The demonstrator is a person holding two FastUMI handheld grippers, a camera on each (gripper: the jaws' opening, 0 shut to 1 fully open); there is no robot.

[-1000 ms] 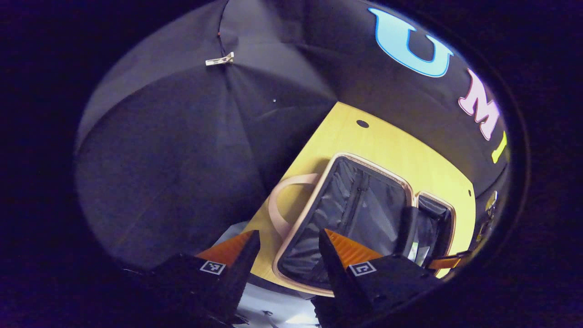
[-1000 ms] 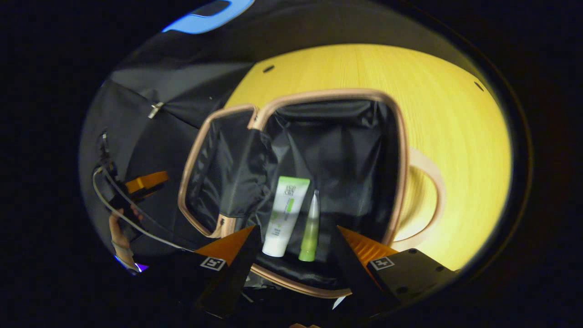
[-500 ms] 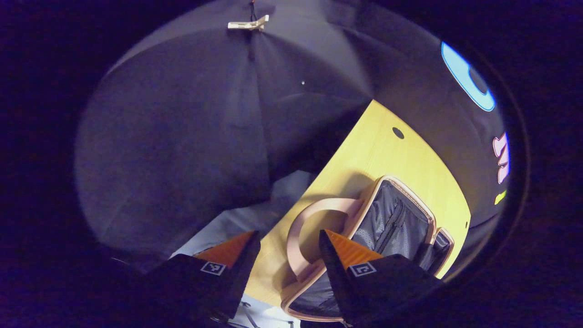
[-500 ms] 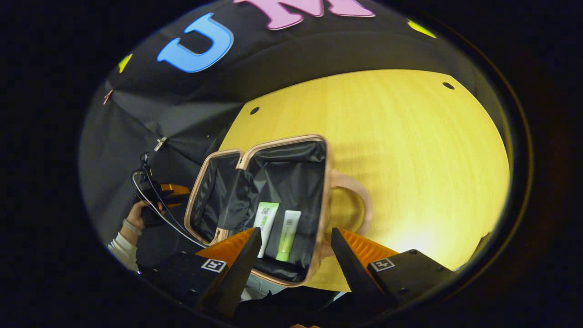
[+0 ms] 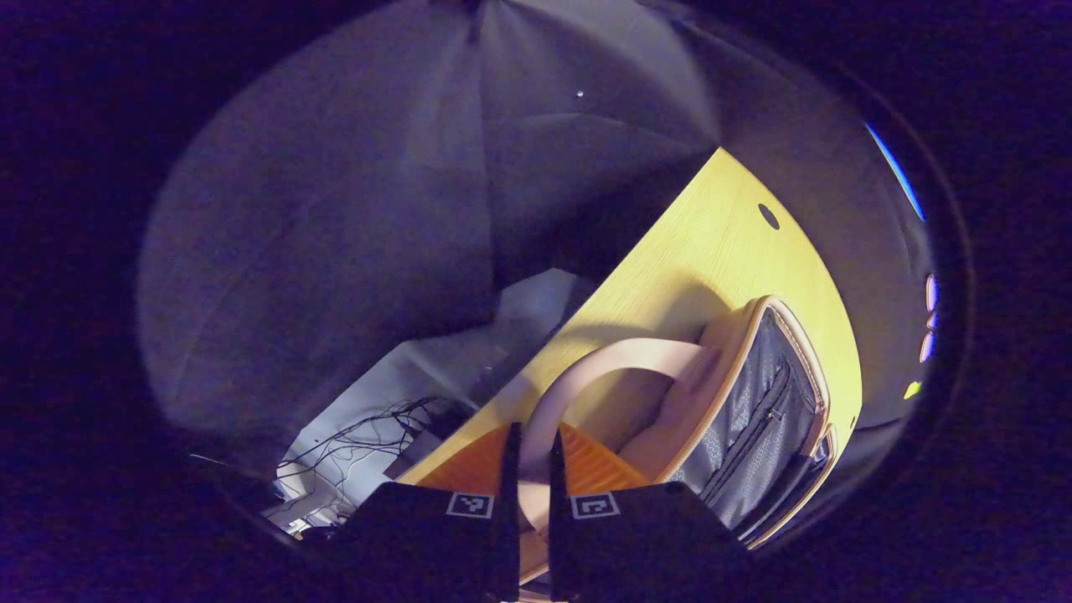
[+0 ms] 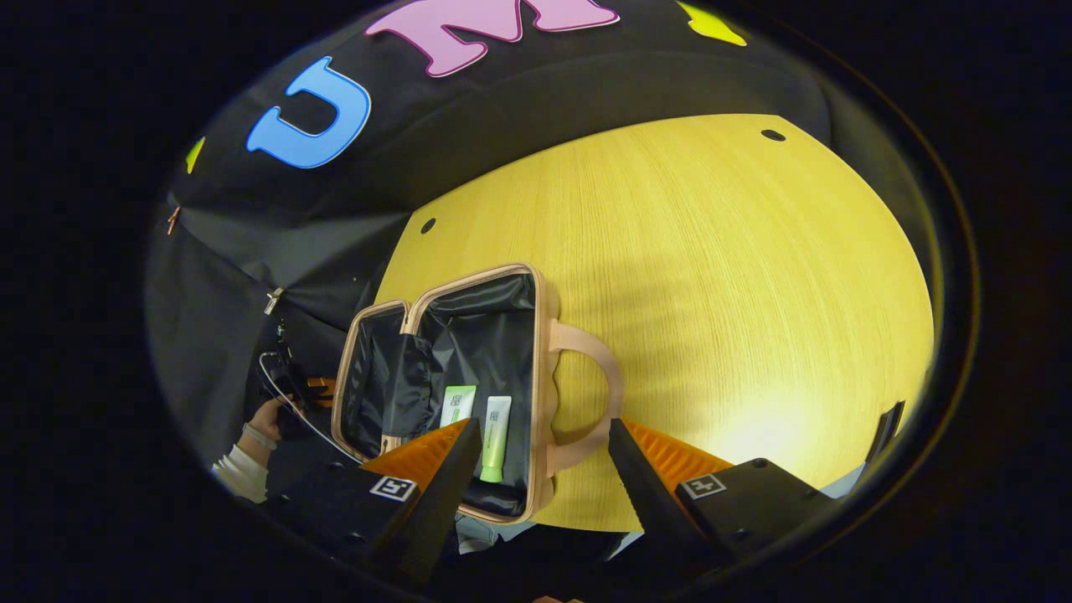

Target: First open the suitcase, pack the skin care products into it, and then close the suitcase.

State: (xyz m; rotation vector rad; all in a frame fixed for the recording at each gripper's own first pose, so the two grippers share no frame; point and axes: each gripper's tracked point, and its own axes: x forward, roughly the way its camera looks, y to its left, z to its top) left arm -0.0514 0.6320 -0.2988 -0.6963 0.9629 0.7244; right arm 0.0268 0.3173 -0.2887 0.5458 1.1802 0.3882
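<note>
Close up in the left gripper view, the left gripper (image 5: 529,469) is clenched on the pale pink curved handle (image 5: 586,368) of the small pink-rimmed suitcase with black lining (image 5: 754,427), its two fingers pressing the strap from either side; the suitcase half seen here is raised at a tilt, showing a zip line in its grey-black lining; it sits toward the near edge of the yellow wood-grain tabletop (image 5: 712,251), and a tangle of dark cables (image 5: 368,427) lies on the pale floor beyond that edge; in the right gripper view, the right gripper (image 6: 540,469) hangs released above the near edge of the tabletop (image 6: 712,276), fingers spread wide and holding nothing; the suitcase (image 6: 456,377) lies open near the near-left corner, its handle (image 6: 599,394) pointing toward the tabletop's middle; inside its right half a white-and-green tube (image 6: 456,406) and a pale green tube (image 6: 494,427) lie side by side; at the left, a person's hand (image 6: 266,414) in a white sleeve holds the other gripper.
</note>
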